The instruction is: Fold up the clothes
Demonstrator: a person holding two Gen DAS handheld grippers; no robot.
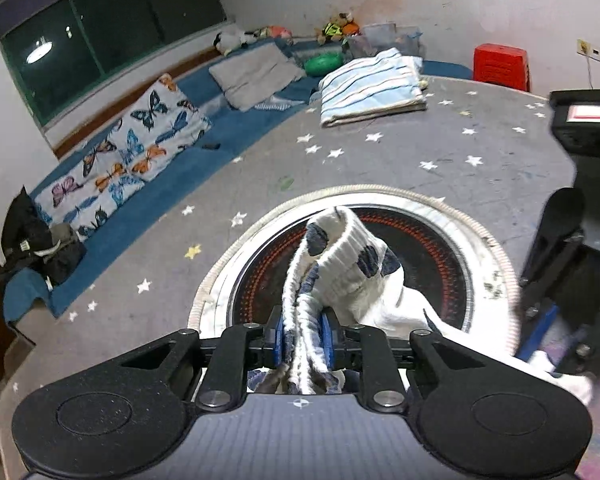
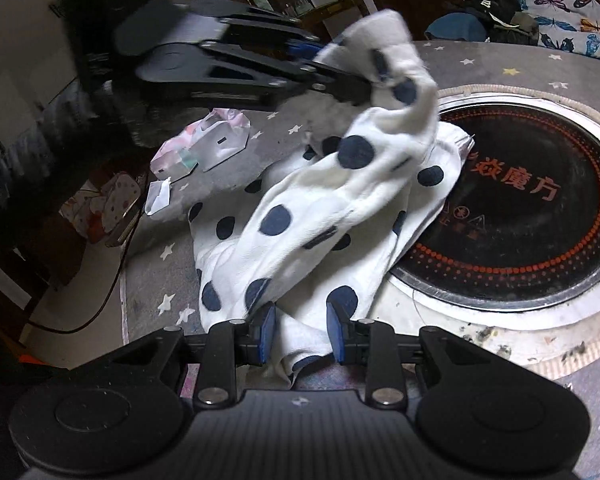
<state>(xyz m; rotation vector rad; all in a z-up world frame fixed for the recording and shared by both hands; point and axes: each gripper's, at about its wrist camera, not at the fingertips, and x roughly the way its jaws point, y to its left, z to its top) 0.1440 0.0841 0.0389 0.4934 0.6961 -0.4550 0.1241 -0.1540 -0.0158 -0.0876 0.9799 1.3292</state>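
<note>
Both tongs: left tongs (image 1: pixel 305 336) clamp raised polka-dot garment (image 2: pixel 332 208); right tongs (image 2: pixel 301 334) straddle hem.

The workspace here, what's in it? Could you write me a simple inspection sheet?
Surface: round grey table with white stars; a black cooktop is set in its middle.
Job's things: white garment with navy dots partly lifted, draped over the cooktop's edge; folded striped cloth at the far side.
Clutter: pale paper packets beside the garment.
Grippers: left gripper shut on the garment's ribbed edge; right gripper has cloth between its pads, with gaps visible beside it.
Cables: a dark cable hangs off the table edge.
Surroundings: blue bench with butterfly cushion, red stool, dark window.
</note>
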